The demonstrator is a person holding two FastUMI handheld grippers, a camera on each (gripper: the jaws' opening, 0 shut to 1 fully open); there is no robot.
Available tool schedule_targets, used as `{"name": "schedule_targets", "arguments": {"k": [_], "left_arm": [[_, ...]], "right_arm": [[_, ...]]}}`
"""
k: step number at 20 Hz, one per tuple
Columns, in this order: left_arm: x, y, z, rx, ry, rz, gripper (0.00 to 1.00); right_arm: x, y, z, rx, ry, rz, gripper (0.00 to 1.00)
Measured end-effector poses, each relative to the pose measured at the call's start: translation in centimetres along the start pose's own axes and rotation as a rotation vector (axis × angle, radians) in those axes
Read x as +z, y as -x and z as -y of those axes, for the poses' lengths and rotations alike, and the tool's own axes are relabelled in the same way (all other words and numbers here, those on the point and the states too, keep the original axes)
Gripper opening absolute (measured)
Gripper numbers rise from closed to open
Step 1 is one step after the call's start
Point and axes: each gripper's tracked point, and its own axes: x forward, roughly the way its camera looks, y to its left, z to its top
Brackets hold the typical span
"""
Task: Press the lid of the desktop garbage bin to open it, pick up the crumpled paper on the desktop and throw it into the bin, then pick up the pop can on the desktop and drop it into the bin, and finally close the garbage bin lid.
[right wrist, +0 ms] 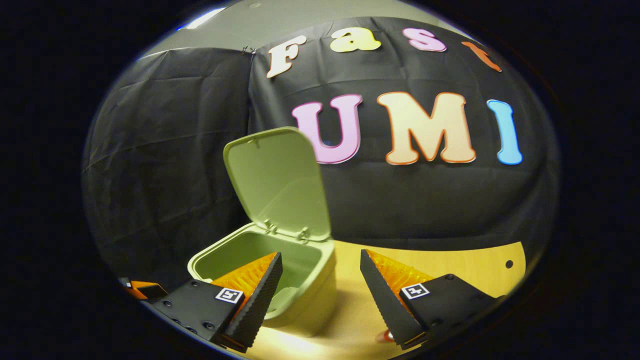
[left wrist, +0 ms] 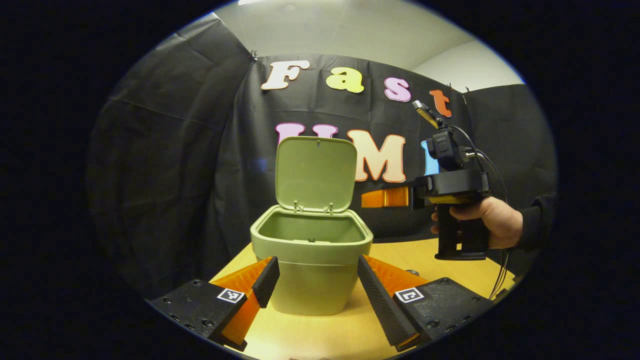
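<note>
Pale wooden counter (left wrist: 465, 272) under everything, and the sage-green plastic desktop bin (left wrist: 312, 265) stands on it, its hinged lid (left wrist: 315, 172) upright, wide open. My left tool (left wrist: 316, 290) gapes wide, empty, the bin between its fingers. My right tool (right wrist: 320, 295), also spread and empty, hangs beside the bin's rim.

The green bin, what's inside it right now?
The bin stands open, lid upright. Its visible upper inner walls are bare; the rim hides the bottom, and the right gripper finger covers part, so contents can't be confirmed.
</note>
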Motion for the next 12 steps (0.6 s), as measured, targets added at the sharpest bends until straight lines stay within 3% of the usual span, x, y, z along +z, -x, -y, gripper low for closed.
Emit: {"name": "schedule_targets", "arguments": {"k": [6,12], "left_arm": [[-3.0,-2.3,5.3,-0.074,0.008,-0.040,0.93],[-5.9,-4.6,9.6,-0.138,-0.003,-0.077,0.93]], "right_arm": [[2.5,5.8,7.0,-0.138,-0.029,0.126,0.98],[4.3,11.2,12.0,-0.254,0.024,0.258,0.98]]}}
